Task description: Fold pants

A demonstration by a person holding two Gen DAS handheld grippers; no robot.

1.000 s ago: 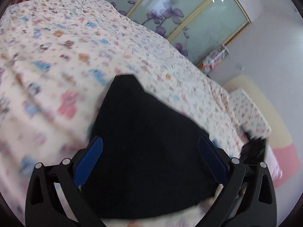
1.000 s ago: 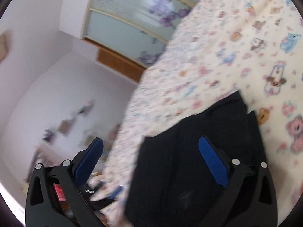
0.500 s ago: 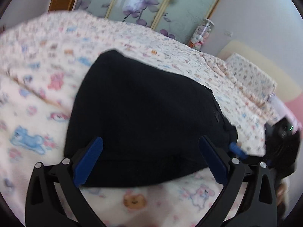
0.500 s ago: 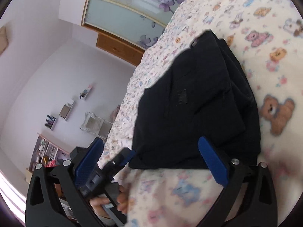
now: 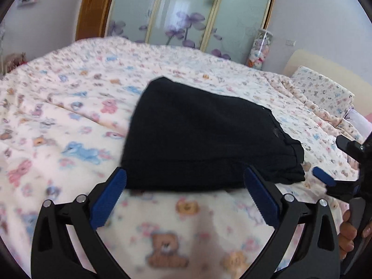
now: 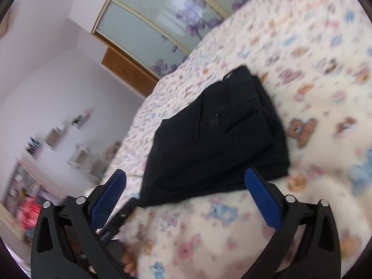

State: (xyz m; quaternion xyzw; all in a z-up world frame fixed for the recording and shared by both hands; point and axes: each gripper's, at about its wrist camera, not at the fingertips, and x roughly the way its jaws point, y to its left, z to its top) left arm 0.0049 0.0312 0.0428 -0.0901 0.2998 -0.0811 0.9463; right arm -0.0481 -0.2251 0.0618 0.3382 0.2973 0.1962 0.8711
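The black pants (image 5: 204, 137) lie folded into a compact stack on the bed's teddy-bear blanket (image 5: 69, 121). In the right wrist view the folded pants (image 6: 218, 134) show a back pocket on top. My left gripper (image 5: 184, 194) is open just short of the stack's near edge, holding nothing. My right gripper (image 6: 184, 194) is also open and empty, pulled back from the near edge of the stack. The right gripper's blue fingers (image 5: 323, 177) and a hand (image 5: 348, 234) appear at the right edge of the left wrist view.
Sliding wardrobe doors (image 5: 190, 16) with purple flowers stand behind the bed. A pillow (image 5: 323, 88) and headboard (image 5: 330, 67) are at the right. Wall shelves and a cluttered desk (image 6: 28, 186) lie beyond the bed's left side. The left gripper's tip (image 6: 123, 214) shows low in the right wrist view.
Both grippers have drawn back from the pants, which now sit farther away and whole in view. The stack has not changed shape. Both stay open.
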